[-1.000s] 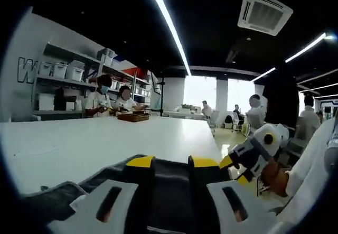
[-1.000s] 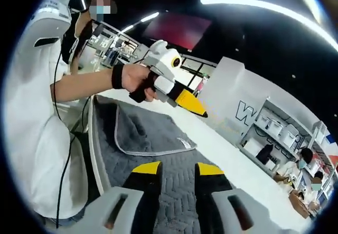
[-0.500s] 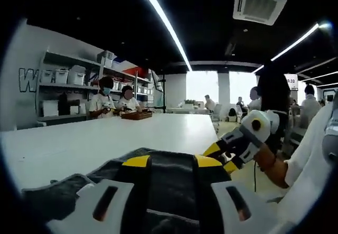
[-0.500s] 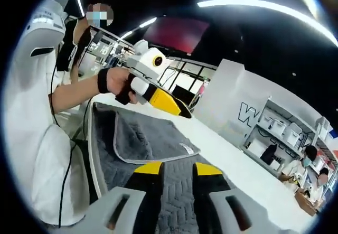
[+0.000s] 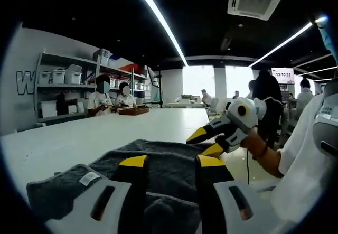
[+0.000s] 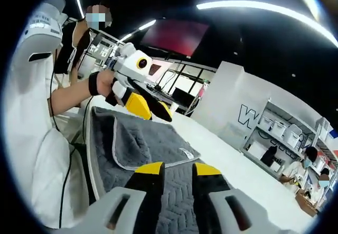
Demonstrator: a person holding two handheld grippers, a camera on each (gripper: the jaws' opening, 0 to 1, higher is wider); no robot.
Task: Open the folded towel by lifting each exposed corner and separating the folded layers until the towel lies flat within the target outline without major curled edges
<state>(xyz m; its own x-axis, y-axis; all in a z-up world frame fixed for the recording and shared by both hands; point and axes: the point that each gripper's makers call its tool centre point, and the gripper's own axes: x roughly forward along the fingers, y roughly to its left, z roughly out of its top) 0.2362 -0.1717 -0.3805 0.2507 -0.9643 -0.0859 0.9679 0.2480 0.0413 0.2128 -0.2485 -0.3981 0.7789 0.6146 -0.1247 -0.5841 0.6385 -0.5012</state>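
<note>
Right gripper view shows the white table (image 6: 227, 155) bearing the grey quilted folded towel (image 6: 142, 139) just beyond the right gripper (image 6: 172, 171), narrowly parted and empty, while the left gripper (image 6: 153, 110), slightly parted, hovers above its folded flap, which might slip and curl if pinched shallowly.

Folded grey towel (image 6: 153, 141) on table
</note>
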